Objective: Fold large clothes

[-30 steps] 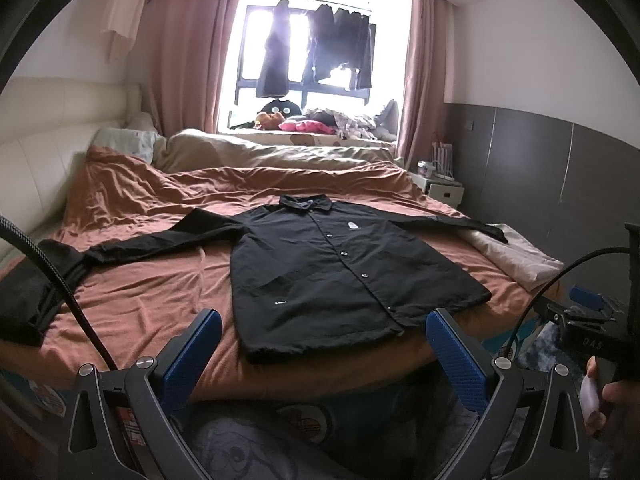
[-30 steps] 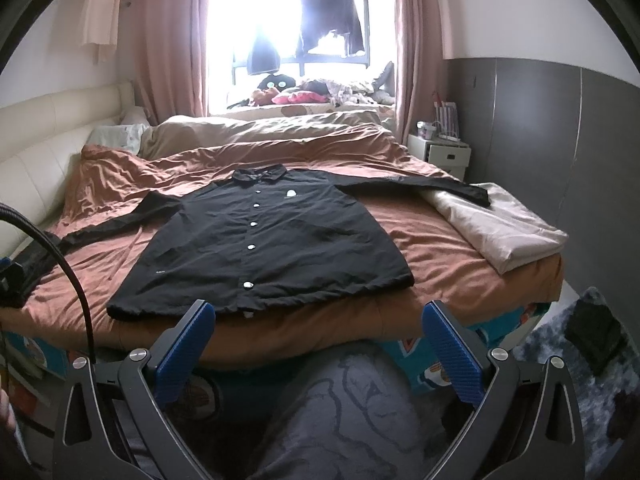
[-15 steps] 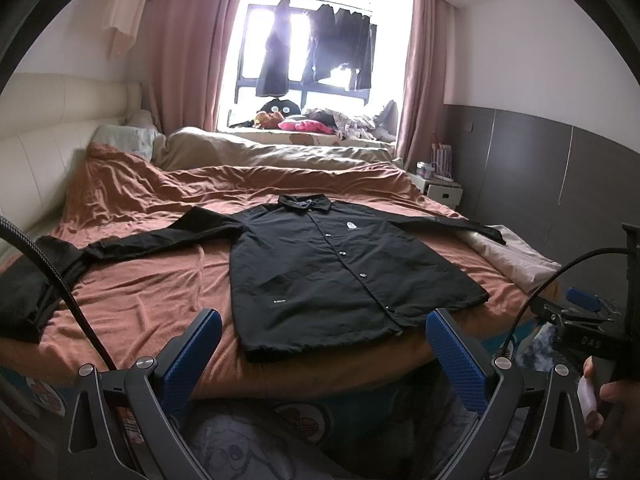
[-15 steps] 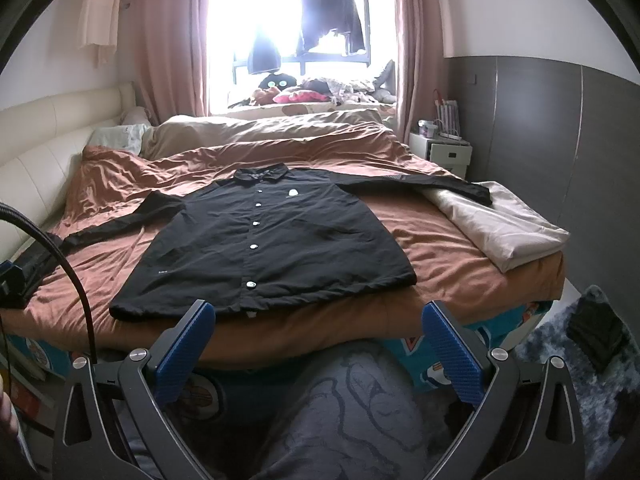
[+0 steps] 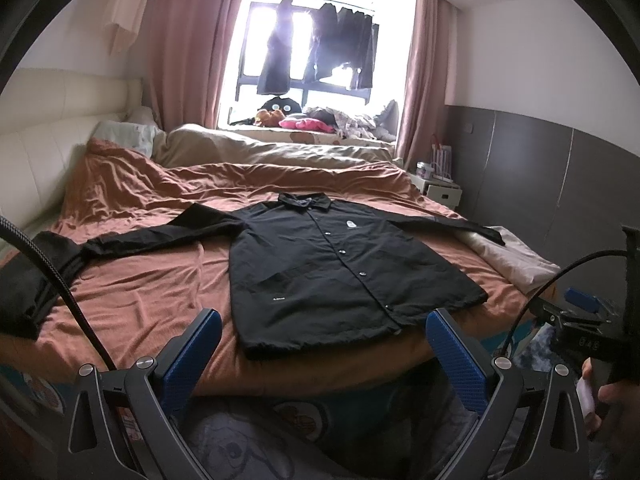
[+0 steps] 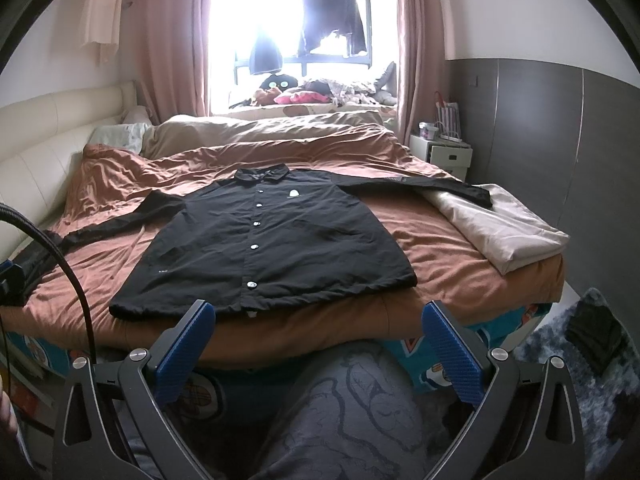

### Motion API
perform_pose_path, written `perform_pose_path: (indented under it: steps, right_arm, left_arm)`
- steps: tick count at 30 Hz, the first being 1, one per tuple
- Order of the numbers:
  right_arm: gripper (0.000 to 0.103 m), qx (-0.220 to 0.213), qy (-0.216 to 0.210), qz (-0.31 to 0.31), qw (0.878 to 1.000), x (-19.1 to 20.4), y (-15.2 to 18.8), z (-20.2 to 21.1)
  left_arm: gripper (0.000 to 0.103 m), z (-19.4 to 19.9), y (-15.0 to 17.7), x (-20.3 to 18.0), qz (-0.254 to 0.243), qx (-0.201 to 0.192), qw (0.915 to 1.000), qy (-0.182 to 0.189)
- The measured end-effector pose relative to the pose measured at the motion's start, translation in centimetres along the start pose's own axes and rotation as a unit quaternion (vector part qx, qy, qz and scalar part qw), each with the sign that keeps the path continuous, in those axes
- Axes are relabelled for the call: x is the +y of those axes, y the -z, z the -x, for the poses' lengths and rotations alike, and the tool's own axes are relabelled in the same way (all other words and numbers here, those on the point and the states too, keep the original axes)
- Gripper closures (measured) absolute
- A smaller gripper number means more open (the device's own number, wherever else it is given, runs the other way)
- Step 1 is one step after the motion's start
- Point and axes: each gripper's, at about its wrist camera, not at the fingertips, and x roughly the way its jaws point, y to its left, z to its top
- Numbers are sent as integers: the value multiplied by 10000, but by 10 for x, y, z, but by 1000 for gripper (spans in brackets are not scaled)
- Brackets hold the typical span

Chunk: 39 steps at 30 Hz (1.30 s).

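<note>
A black long-sleeved button-up jacket (image 5: 332,268) (image 6: 268,244) lies flat and face up on the brown bedspread (image 5: 140,300) (image 6: 448,248), collar toward the window, hem at the near bed edge. Both sleeves are spread out sideways. Its right sleeve end (image 6: 472,192) rests on a folded cream sheet (image 6: 504,228). My left gripper (image 5: 322,344) hangs open in front of the bed's foot, nothing between its blue pads. My right gripper (image 6: 320,336) is open too, just short of the hem, above a person's grey-trousered knee (image 6: 352,412).
A cream headboard (image 6: 48,136) runs along the left. A white bedside cabinet (image 6: 444,152) stands at the far right by the grey wall. Dark clothes (image 5: 24,280) lie at the bed's left edge. Toys and laundry crowd the window sill (image 5: 312,120). A dark rug (image 6: 580,344) covers the floor right.
Both views have crept very slightly forward toward the bed. The jacket has not moved and both grippers stay open.
</note>
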Motion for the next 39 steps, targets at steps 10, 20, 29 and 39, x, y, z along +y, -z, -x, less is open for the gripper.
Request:
perform_pose_path:
  steps: [10, 20, 29, 39]
  right_arm:
    - [0, -1, -1, 15, 10000, 1, 1, -1]
    - [0, 87, 7, 7, 10000, 0, 0, -13]
    - [0, 270, -149, -85, 9995, 0, -15, -46]
    - [0, 414, -469, -57, 9980, 7, -42, -87]
  left_arm:
    - [0, -2, 1, 7, 50, 23, 10000, 11]
    - [0, -10, 1, 14, 133, 89, 9999, -7]
    - [0, -37, -7, 34, 214, 281, 9993, -83]
    - [0, -90, -19, 63, 399, 612, 9969, -304]
